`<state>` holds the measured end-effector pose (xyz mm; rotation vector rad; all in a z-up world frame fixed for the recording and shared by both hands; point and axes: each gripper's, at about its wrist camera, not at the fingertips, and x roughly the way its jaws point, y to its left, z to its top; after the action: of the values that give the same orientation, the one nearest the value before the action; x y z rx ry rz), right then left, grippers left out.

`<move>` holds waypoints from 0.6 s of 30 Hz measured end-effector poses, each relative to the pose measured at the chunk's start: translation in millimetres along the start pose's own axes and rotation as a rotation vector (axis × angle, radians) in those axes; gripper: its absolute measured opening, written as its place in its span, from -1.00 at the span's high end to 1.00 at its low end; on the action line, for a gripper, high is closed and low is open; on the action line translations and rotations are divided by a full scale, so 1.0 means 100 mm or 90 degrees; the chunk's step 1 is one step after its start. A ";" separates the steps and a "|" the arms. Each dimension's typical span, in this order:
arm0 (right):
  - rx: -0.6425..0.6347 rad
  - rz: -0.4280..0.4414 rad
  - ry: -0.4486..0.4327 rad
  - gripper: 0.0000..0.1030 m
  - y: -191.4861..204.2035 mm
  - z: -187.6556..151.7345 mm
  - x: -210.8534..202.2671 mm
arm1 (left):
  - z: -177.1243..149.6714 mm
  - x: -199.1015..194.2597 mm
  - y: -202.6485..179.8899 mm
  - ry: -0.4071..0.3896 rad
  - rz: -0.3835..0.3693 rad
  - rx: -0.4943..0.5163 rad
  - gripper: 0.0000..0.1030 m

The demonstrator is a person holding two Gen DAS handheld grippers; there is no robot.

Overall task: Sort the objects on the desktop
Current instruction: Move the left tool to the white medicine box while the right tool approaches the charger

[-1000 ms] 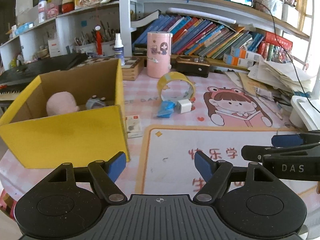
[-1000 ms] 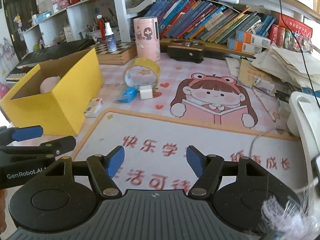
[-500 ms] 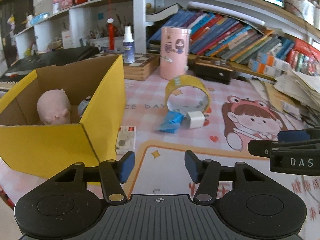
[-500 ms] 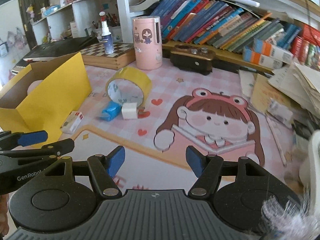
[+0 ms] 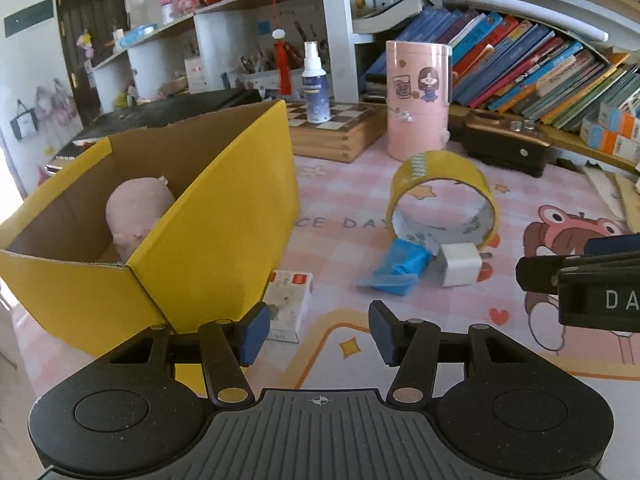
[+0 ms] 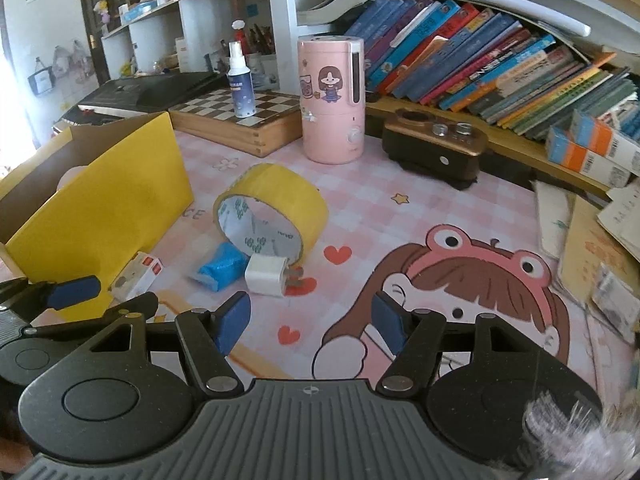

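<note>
A yellow cardboard box (image 5: 212, 216) stands open at the left with a pink plush toy (image 5: 136, 212) inside. Against its near corner lies a small white card box (image 5: 288, 304). Further right, a yellow tape roll (image 5: 436, 164) stands on edge, with a blue packet (image 5: 404, 266) and a white charger plug (image 5: 460, 266) in front of it. My left gripper (image 5: 319, 334) is open and empty, just short of the card box. My right gripper (image 6: 311, 322) is open and empty too, a little short of the plug (image 6: 266, 276), packet (image 6: 222, 266) and tape (image 6: 280, 196).
A pink humidifier (image 6: 332, 100), a spray bottle (image 6: 240, 84) on a chessboard box (image 6: 240, 120) and a dark device (image 6: 436, 148) line the back of the pink mat. Books fill the shelf behind. Loose papers (image 6: 600, 248) pile up at the right.
Both grippers have moved forward over the mat toward the tape roll and the small items, which now look larger. The left jaws have narrowed. The right jaws kept their width.
</note>
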<state>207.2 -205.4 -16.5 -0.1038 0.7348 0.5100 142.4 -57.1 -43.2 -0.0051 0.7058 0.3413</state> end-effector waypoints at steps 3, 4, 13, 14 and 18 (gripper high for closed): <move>-0.001 0.012 0.005 -0.26 -0.02 0.01 0.06 | 0.03 0.09 0.08 0.017 0.010 -0.021 -0.04; -0.001 0.016 0.007 -0.26 -0.03 0.02 0.08 | 0.04 0.12 0.10 0.022 0.014 -0.027 -0.04; -0.001 0.039 0.023 -0.23 -0.03 0.03 0.23 | 0.02 0.29 0.08 0.036 0.031 -0.043 -0.04; -0.002 0.038 0.023 -0.21 -0.03 0.03 0.24 | 0.02 0.29 0.08 0.034 0.035 -0.046 -0.04; -0.001 0.039 0.027 -0.20 -0.04 0.04 0.27 | 0.05 0.34 0.09 0.032 0.049 -0.063 -0.04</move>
<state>228.4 -197.3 -31.7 -0.0939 0.7816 0.5687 166.3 -37.9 -60.1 -0.0812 0.7390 0.4515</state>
